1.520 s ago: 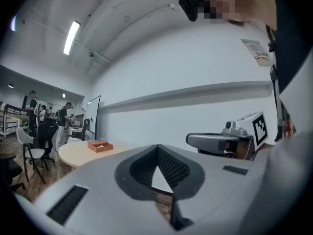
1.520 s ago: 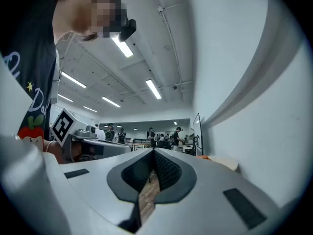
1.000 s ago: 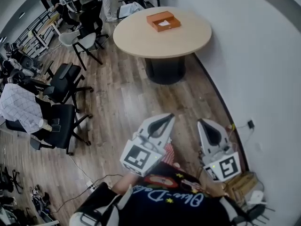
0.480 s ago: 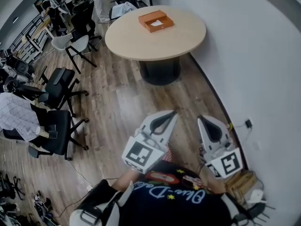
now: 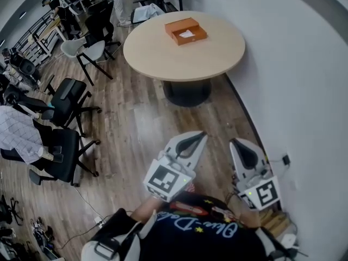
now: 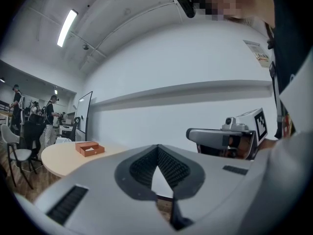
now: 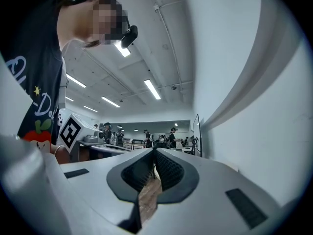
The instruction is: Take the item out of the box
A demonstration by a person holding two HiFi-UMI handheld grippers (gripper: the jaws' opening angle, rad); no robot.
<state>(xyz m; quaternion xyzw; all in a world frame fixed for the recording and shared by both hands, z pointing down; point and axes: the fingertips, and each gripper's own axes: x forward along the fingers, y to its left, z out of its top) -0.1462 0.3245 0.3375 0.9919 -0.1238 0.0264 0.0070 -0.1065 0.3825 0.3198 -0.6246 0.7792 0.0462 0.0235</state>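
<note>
An open orange box (image 5: 185, 30) lies on the far side of a round wooden table (image 5: 185, 56), with something white inside it; the left gripper view shows the same box (image 6: 89, 148) small and far off. Both grippers are held close to my body, well short of the table. My left gripper (image 5: 200, 136) points toward the table, its jaws shut on nothing. To its right, my right gripper (image 5: 235, 142) is also shut and holds nothing. From the left gripper view, the right gripper (image 6: 195, 133) shows side-on.
Black office chairs (image 5: 69, 99) and a white chair (image 5: 89, 50) stand to the left on the wooden floor. A curved white wall (image 5: 293, 80) runs along the right, with a socket and cable (image 5: 284, 159) low down. People stand at desks (image 7: 142, 138) far back.
The head view has shifted a little, so the table and box sit slightly differently in the frame. Both grippers stay shut and close to my body.
</note>
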